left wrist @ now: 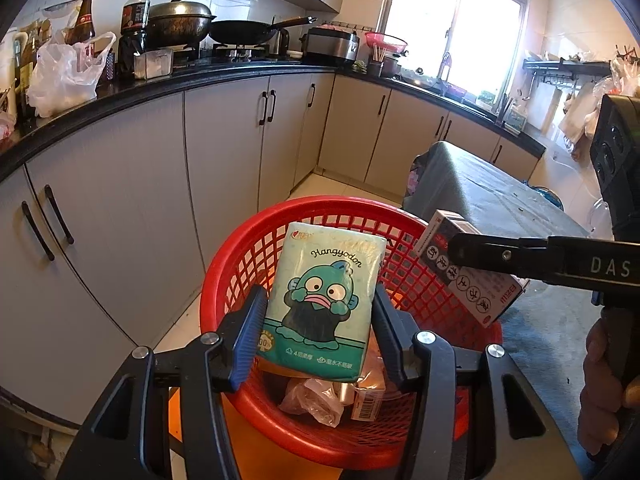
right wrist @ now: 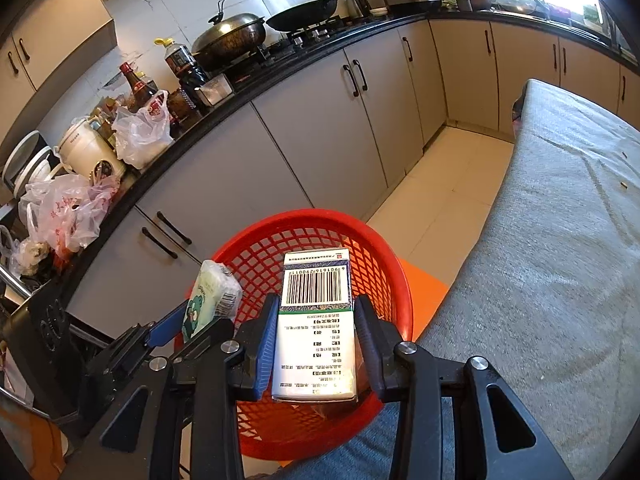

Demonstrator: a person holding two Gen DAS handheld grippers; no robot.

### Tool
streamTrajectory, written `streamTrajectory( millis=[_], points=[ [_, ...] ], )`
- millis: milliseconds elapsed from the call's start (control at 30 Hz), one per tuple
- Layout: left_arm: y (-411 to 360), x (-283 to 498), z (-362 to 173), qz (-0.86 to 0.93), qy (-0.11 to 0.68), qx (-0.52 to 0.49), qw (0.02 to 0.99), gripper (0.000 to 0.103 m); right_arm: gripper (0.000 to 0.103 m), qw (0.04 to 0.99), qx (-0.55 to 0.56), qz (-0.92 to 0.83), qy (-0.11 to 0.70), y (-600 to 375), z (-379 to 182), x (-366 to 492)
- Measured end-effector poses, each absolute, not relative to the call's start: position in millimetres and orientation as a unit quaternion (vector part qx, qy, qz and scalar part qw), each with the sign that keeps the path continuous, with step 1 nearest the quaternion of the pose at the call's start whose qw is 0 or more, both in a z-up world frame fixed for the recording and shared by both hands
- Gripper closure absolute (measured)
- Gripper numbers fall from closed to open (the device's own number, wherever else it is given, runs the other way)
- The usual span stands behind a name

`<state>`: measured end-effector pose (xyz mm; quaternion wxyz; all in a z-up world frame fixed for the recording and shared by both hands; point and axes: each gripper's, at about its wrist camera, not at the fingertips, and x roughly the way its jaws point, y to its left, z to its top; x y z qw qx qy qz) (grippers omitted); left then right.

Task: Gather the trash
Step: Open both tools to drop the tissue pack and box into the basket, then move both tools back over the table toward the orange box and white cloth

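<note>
My left gripper (left wrist: 320,300) is shut on a teal tissue pack (left wrist: 324,300) with a cartoon fish, held upright over the red mesh basket (left wrist: 240,264). My right gripper (right wrist: 316,312) is shut on a white medicine box (right wrist: 316,320) with a barcode, also held over the basket (right wrist: 384,264). The box (left wrist: 472,276) and the right gripper's finger show at the right of the left wrist view. The tissue pack (right wrist: 210,300) shows left of the box in the right wrist view. A crumpled plastic wrapper (left wrist: 312,400) and a small carton (left wrist: 368,400) lie inside the basket.
Grey kitchen cabinets (left wrist: 224,152) under a black counter (left wrist: 160,80) stand behind the basket, with woks, bottles and plastic bags (left wrist: 64,76) on top. A table with a grey cloth (right wrist: 560,240) stands to the right. An orange surface (right wrist: 428,288) lies under the basket.
</note>
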<state>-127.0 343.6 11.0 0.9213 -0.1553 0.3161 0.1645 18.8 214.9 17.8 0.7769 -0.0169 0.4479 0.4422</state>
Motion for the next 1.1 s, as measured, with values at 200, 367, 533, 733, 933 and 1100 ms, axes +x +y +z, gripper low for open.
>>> streamTrajectory(
  millis=[200, 367, 533, 733, 933, 1100],
  points=[
    [344, -126, 12, 0.168, 0.313, -0.152, 0.922, 0.046, 0.054, 0.779, -0.019, 0.443, 0.443, 215, 19, 18],
    [340, -128, 15, 0.174, 0.309, -0.14, 0.925, 0.043, 0.054, 0.781, -0.012, 0.445, 0.439, 210, 25, 17],
    [338, -130, 20, 0.178, 0.304, -0.133, 0.926, 0.041, 0.054, 0.785, -0.004, 0.442, 0.435, 201, 31, 14],
    [331, -135, 26, 0.181, 0.299, -0.125, 0.929, 0.04, 0.054, 0.79, 0.002, 0.439, 0.428, 187, 38, 10],
    [320, -139, 35, 0.184, 0.292, -0.113, 0.932, 0.039, 0.054, 0.794, 0.008, 0.436, 0.423, 173, 43, 6],
    [309, -140, 42, 0.183, 0.288, -0.104, 0.934, 0.039, 0.054, 0.797, 0.014, 0.432, 0.421, 159, 45, 4]
  ],
)
